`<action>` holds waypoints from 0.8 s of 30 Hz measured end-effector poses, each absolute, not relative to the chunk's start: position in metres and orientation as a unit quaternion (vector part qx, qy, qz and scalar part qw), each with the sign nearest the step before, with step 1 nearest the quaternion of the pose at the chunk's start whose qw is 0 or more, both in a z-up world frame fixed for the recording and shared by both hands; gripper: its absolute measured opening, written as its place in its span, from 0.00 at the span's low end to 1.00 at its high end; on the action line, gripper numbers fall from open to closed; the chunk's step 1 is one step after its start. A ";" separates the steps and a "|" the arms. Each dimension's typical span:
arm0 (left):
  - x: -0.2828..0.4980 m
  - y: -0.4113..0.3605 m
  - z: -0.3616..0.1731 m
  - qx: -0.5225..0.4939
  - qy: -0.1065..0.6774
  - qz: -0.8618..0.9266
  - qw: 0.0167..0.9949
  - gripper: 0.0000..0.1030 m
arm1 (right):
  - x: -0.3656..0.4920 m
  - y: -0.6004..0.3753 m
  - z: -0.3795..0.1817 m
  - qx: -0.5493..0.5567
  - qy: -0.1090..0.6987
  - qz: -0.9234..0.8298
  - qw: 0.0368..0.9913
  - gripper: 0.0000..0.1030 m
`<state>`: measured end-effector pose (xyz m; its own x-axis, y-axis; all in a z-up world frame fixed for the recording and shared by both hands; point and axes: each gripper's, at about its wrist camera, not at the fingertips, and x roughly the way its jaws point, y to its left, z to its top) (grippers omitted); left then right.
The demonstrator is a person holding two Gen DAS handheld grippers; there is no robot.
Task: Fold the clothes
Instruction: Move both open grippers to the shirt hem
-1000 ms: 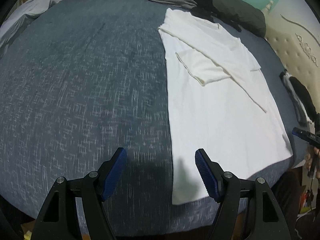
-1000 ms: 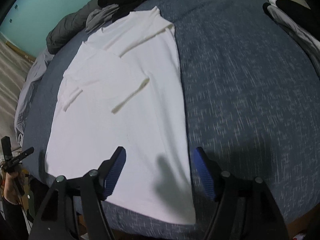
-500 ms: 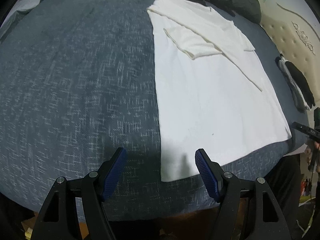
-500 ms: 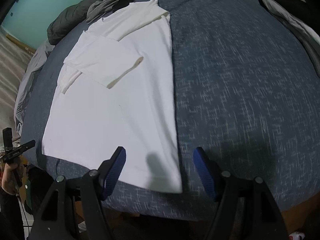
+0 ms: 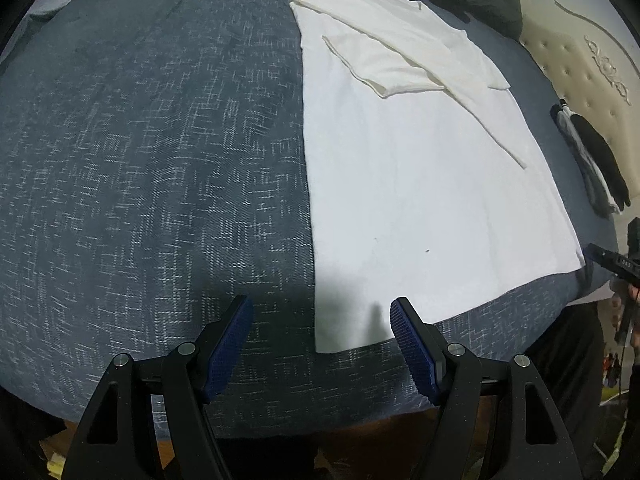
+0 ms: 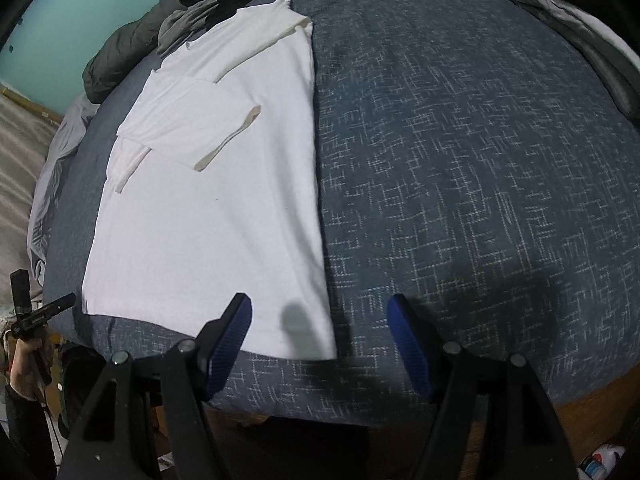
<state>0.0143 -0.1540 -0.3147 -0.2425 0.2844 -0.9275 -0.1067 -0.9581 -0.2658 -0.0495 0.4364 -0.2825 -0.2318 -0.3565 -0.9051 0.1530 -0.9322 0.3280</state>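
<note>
Both grippers are pulling back toward the foot of the bed [image 5: 140, 160]; the near hem of the white shirt [image 5: 420, 200] sat under the fingers a second ago and now lies just ahead of them. Left gripper [image 5: 320, 340] is wide open with nothing in it, straddling the shirt's near left corner. Right gripper [image 6: 320, 336] is just as wide and empty, over the near right corner. The shirt lies flat, both sleeves folded in across the chest. My read: they're lining up to pinch the hem and fold it toward the collar
</note>
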 end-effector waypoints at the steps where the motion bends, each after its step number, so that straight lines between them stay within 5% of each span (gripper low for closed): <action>1: 0.014 -0.154 -0.316 -0.604 -0.079 0.783 0.126 0.72 | -0.049 0.435 -0.282 0.598 -0.083 -0.780 0.165 0.69; 8: 0.013 -0.152 -0.327 -0.609 -0.094 0.776 0.136 0.70 | -0.048 0.429 -0.286 0.601 -0.079 -0.776 0.171 0.69; 13: 0.012 -0.150 -0.331 -0.611 -0.097 0.773 0.139 0.58 | -0.048 0.427 -0.289 0.603 -0.079 -0.775 0.173 0.69; 24: 0.015 -0.144 -0.342 -0.623 -0.087 0.765 0.138 0.58 | -0.050 0.426 -0.290 0.603 -0.087 -0.774 0.172 0.69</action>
<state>0.0151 -0.1442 -0.3415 -0.1850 0.3199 -0.9292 -0.1023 -0.9467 -0.3055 -0.0504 0.4259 -0.2905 -0.2135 -0.3708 -0.9038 0.1617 -0.9258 0.3416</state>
